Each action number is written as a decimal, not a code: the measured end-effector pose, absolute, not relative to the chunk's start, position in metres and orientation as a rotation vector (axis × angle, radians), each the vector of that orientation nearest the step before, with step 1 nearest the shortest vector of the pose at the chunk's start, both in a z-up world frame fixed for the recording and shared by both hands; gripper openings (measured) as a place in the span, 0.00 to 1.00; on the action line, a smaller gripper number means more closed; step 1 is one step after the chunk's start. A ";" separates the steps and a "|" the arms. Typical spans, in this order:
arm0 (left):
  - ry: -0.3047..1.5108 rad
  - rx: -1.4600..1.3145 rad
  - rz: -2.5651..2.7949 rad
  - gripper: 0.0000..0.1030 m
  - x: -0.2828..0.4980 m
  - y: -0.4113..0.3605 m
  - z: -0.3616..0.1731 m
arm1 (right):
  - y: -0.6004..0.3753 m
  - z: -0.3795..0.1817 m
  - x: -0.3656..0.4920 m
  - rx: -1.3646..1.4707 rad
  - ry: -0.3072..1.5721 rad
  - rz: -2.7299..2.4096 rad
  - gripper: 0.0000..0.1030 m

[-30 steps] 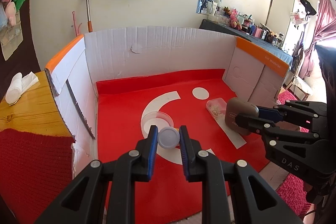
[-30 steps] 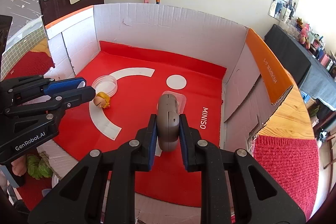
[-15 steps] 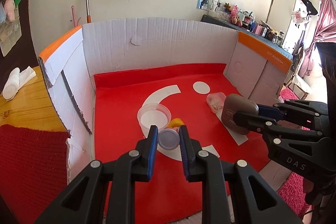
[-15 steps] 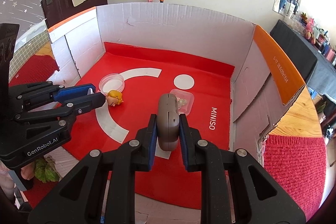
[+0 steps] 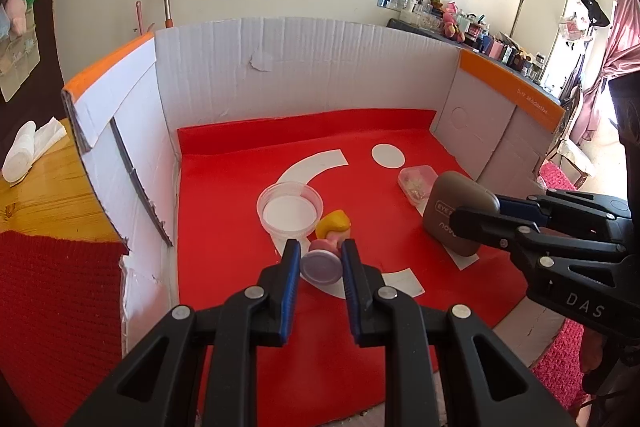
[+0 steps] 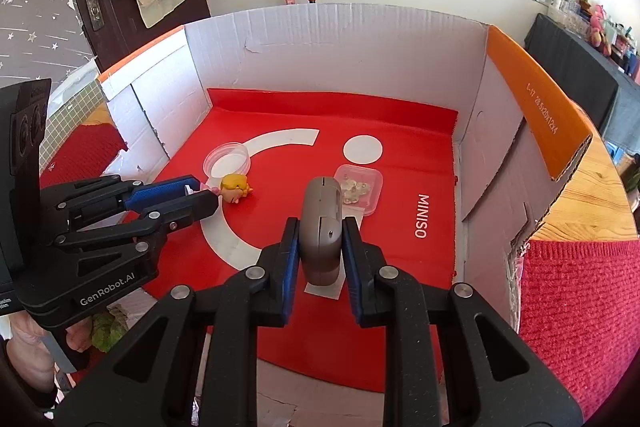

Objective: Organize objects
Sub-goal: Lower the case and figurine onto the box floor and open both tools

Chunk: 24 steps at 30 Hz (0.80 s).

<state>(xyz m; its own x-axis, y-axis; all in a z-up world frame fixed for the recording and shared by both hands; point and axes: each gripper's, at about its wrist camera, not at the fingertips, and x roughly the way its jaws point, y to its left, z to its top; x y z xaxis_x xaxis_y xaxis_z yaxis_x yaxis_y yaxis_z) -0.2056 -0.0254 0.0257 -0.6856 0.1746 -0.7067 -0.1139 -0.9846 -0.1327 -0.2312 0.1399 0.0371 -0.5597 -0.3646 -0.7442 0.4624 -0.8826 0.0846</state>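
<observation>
A small doll (image 5: 333,223) with a yellow head and pink body lies level in my left gripper (image 5: 320,259), which is shut on its round pale base (image 5: 321,265). Its head (image 6: 236,183) points toward a clear round dish (image 5: 290,211) on the red mat. My right gripper (image 6: 321,239) is shut on an upright taupe case (image 6: 322,223), whose lower end is at a white strip on the mat. From the left wrist view the case (image 5: 448,207) and right gripper (image 5: 476,217) are at the right. The left gripper (image 6: 200,197) shows at the left of the right wrist view.
A cardboard box with white walls (image 5: 304,75) and orange flaps (image 6: 536,107) encloses the red mat (image 6: 400,131). A small clear lidded box (image 6: 358,189) with bits inside lies just beyond the case. A wooden table (image 5: 36,203) with red cloth (image 6: 580,307) flanks the box.
The left gripper has tipped down and edged further into the box with the doll, so the yellow head now shows beyond the base, next to the dish. The right gripper keeps the case in place.
</observation>
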 end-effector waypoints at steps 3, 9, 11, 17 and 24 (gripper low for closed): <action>-0.117 -1.162 2.749 0.21 -0.205 -0.026 0.026 | 0.139 0.037 -0.231 1.115 0.165 -2.416 0.20; -0.111 -1.166 2.750 0.24 -0.205 -0.027 0.027 | 0.139 0.036 -0.231 1.126 0.164 -2.415 0.20; -0.109 -1.164 2.752 0.29 -0.205 -0.028 0.027 | 0.139 0.035 -0.231 1.131 0.162 -2.413 0.20; -0.099 -1.160 2.759 0.34 -0.203 -0.029 0.030 | 0.139 0.034 -0.231 1.139 0.161 -2.412 0.20; -0.095 -1.152 2.766 0.41 -0.203 -0.028 0.030 | 0.143 0.034 -0.232 1.144 0.164 -2.429 0.23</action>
